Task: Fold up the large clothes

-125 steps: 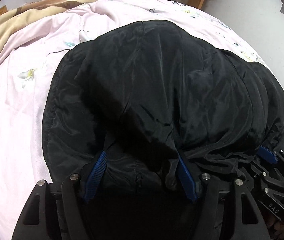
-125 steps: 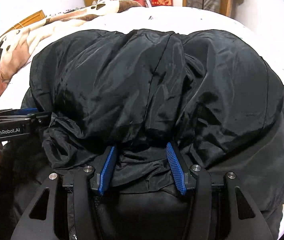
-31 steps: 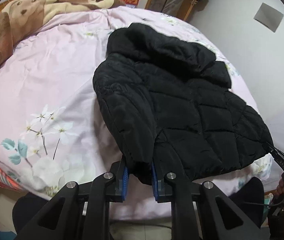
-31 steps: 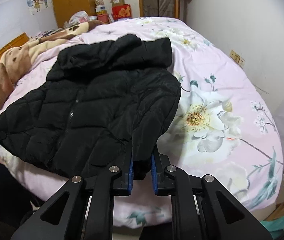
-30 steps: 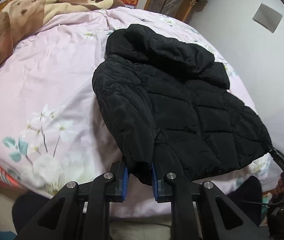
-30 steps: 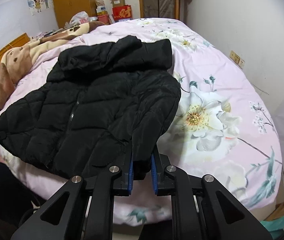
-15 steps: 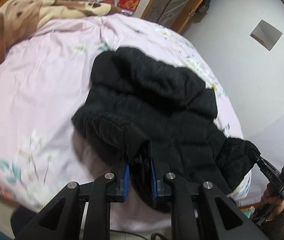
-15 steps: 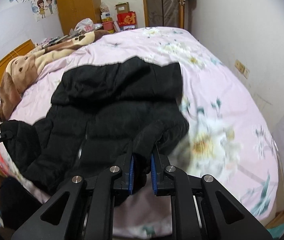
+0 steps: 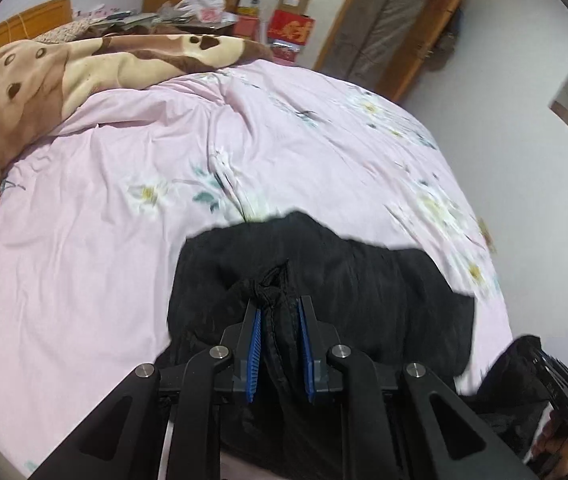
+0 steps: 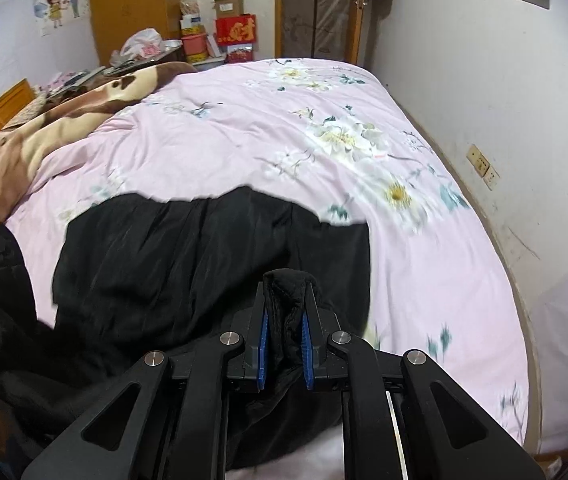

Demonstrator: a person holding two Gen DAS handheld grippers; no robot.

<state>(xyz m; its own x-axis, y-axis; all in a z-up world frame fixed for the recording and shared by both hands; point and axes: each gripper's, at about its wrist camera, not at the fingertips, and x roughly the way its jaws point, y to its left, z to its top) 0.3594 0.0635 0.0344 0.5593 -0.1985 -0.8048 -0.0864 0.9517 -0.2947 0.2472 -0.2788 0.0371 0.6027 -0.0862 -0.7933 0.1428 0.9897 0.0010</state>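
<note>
Both claws clamp bunched fabric of the black jacket (image 9: 323,280): left claw (image 9: 278,344) and right claw (image 10: 284,344) each hold a lower corner, lifted over the near edge of the pink bed (image 9: 84,220). Jacket hangs slack and blurred. Looks early: no finished fold visible, every fold left.

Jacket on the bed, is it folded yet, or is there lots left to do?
Not folded yet. The black jacket lies bunched at the near edge of the pink bed, so no neat fold shows. In hand: the left claw and the right claw each pinch a bit of it. Left: probably spreading it flat, folding the sleeves in, then folding the body.
</note>
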